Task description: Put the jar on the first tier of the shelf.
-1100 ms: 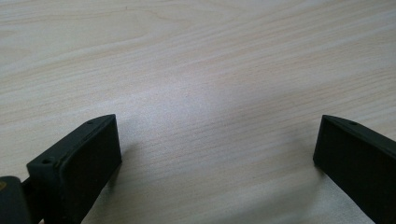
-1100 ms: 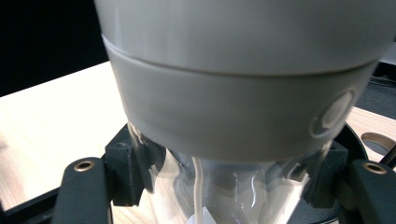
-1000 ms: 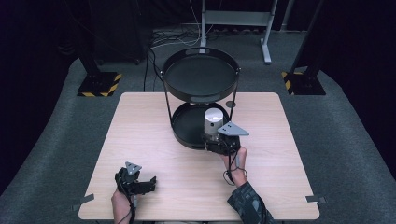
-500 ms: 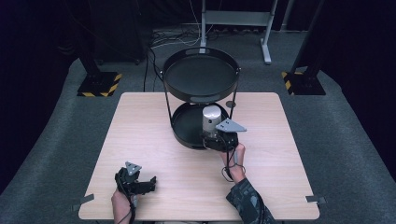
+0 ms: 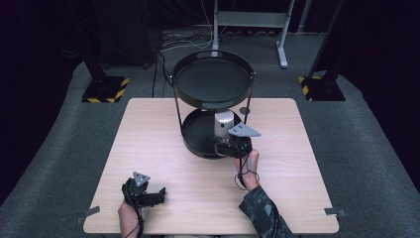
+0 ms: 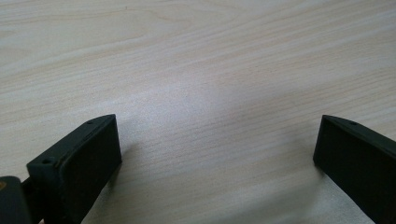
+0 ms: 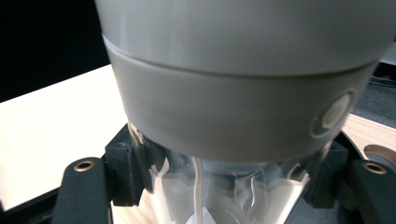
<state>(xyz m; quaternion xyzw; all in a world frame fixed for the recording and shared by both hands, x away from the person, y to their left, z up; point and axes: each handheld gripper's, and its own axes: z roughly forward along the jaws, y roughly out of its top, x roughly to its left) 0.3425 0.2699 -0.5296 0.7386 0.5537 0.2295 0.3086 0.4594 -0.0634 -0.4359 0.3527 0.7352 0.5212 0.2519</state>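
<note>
1. Forearms come in at the near edge of the wooden table (image 5: 148, 129). The left gripper (image 5: 157, 194) lies low on the bare wood at the near left, its jaws standing wide apart with nothing between them; the left gripper view looks along them at plain wood grain.
2. Farther in, the right gripper (image 5: 228, 146) reaches to the front rim of a black two-tier stand's lower tray (image 5: 194, 136).
3. The right gripper's jaws are clamped on a container (image 7: 243, 102) with a pale grey top section and a clear lower part; its pads press on the clear part from both sides.
4. In the high view the container (image 5: 224, 123) stands upright over the right half of the lower tray. Whether its base rests on the tray or hangs just above it is hard to tell from here.
5. Above and behind sits the stand's upper tray (image 5: 213, 79), round and dark, carried on thin black uprights.
6. Beyond the table lie grey floor, cables and yellow-and-black striped stand bases (image 5: 105, 89).
</note>
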